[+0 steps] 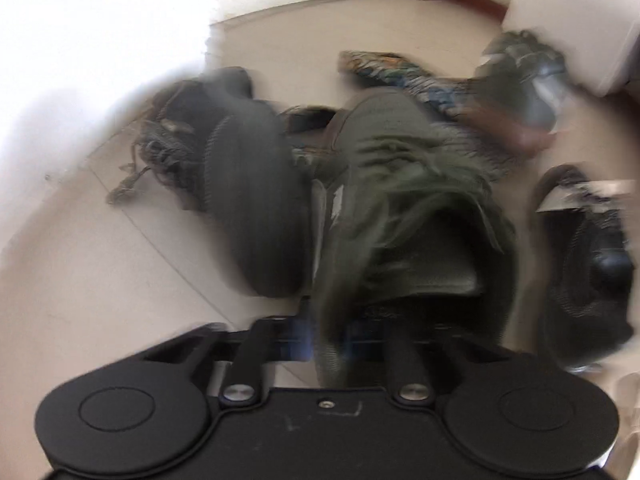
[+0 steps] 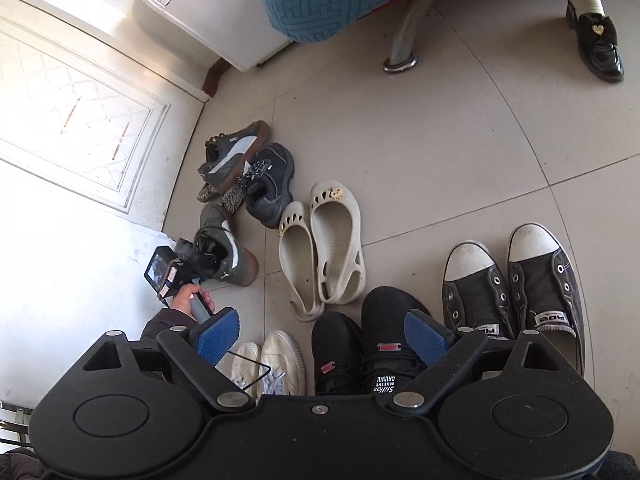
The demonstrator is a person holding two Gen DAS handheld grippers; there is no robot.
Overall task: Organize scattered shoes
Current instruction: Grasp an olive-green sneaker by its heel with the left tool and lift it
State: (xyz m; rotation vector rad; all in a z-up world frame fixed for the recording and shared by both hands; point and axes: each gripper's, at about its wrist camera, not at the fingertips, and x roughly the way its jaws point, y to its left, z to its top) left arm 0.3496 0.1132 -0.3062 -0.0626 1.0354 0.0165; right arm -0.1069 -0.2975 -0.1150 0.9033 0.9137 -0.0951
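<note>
1. My left hand-held gripper is clamped on the heel collar of the olive-green sneaker; in the blurred left wrist view the shoe fills the space straight ahead of the fingers, toe pointing away from me.
2. From the right wrist view, that same left hand-held gripper sits at the heel of the olive-green sneaker, with my left hand on the handle behind it, near the white door.
3. Just left of the clamped shoe, the left wrist view shows a dark shoe lying with its sole turned up, touching the sneaker's side; the blur hides its make.
4. Beyond the sneaker lies its mate on a small pile with a black shoe and a patterned insole.
5. My right hand-held gripper hangs with its blue pads wide apart and nothing between them.
6. Right below it, a pair of black knit sneakers lies side by side, with white sneakers just to their left.
7. Ahead of those are cream clogs; to the right, black canvas slip-ons with white toe caps.
8. Far ahead, a person's black loafer rests on the tiled floor beside a chair leg.
</note>
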